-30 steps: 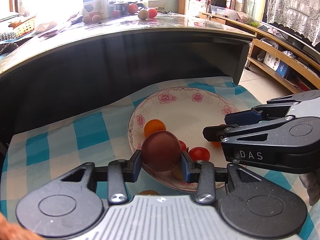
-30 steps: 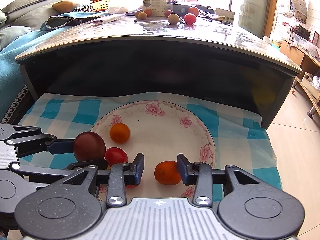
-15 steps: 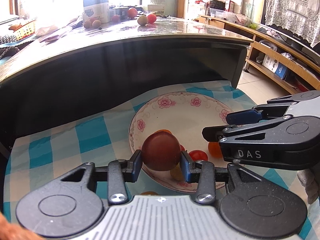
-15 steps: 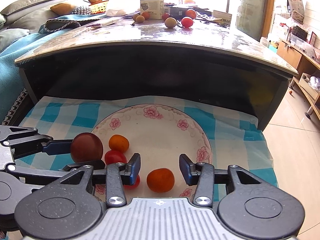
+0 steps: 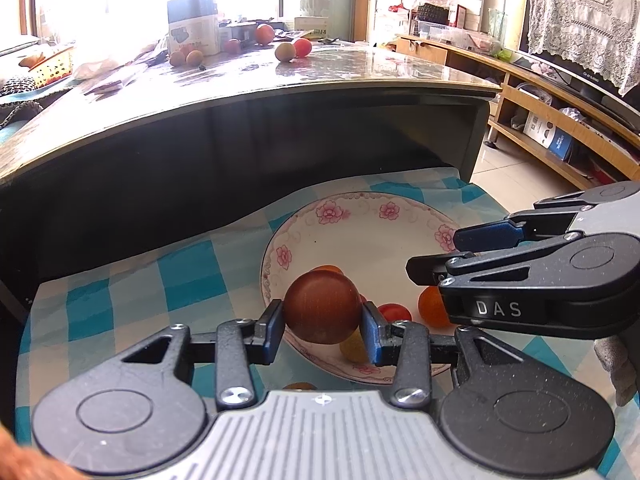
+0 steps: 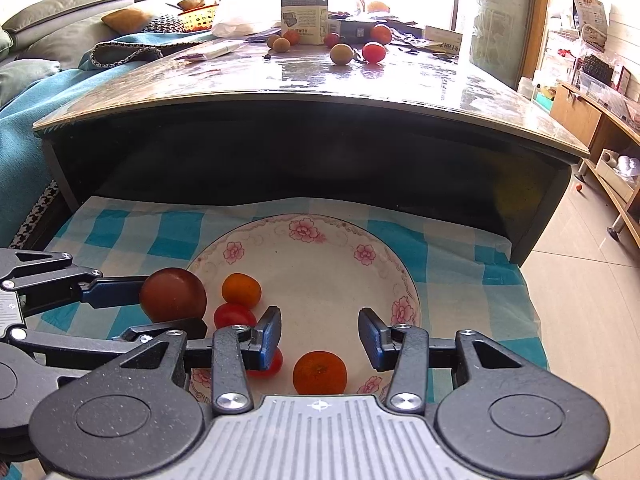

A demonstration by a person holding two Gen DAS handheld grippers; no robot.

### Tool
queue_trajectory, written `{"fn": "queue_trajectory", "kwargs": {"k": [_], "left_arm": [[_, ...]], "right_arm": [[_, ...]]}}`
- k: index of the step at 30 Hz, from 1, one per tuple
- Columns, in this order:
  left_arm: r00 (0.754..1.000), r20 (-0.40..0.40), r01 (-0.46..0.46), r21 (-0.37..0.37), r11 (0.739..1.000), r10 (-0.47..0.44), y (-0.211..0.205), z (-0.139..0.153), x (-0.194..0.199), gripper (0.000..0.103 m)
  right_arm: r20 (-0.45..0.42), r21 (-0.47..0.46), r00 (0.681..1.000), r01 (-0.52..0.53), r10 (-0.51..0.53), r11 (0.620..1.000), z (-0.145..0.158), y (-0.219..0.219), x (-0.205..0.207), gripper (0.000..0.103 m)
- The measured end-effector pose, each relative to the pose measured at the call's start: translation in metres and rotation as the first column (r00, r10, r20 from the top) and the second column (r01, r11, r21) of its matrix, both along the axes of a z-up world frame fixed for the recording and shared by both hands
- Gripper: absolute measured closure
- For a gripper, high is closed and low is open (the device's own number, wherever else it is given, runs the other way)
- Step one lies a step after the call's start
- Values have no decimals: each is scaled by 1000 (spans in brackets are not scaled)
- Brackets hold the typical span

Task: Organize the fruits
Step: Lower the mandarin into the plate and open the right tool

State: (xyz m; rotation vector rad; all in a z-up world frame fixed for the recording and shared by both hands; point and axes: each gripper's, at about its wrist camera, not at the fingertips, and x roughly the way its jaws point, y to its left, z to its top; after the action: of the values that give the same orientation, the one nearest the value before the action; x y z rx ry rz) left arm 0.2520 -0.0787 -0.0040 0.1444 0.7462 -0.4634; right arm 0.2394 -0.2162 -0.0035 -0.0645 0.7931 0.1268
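Observation:
A white plate with pink flowers (image 6: 320,272) (image 5: 360,232) lies on a blue checked cloth (image 6: 160,232). In it are two small oranges (image 6: 241,290) (image 6: 319,373) and two red tomatoes (image 6: 234,315). My left gripper (image 5: 323,325) is shut on a dark red plum (image 5: 322,306) (image 6: 173,294), held over the plate's left rim. My right gripper (image 6: 319,332) is open and empty, above the near orange, which lies below its jaws. A yellowish fruit (image 5: 352,348) shows behind the plum in the left wrist view.
A dark table with a glossy top (image 6: 320,92) rises behind the cloth and carries more fruit (image 6: 374,51) and a box (image 6: 304,14). A sofa (image 6: 60,40) is at the left, wooden shelves (image 5: 560,128) at the right. Tiled floor (image 6: 580,300) lies right of the cloth.
My right gripper has drawn back and up from the orange that was between its jaws; the orange stays in the plate. My left gripper has lifted slightly, still holding the plum.

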Motion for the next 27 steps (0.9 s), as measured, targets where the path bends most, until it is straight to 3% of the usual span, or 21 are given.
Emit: {"fn": "queue_trajectory", "kwargs": {"k": [27], "left_arm": [[999,14,-30,-16,999,30,16,21,-19,54]], "right_arm": [[4,6,1000,11,-11,1000,8,-6,-12,64]]}}
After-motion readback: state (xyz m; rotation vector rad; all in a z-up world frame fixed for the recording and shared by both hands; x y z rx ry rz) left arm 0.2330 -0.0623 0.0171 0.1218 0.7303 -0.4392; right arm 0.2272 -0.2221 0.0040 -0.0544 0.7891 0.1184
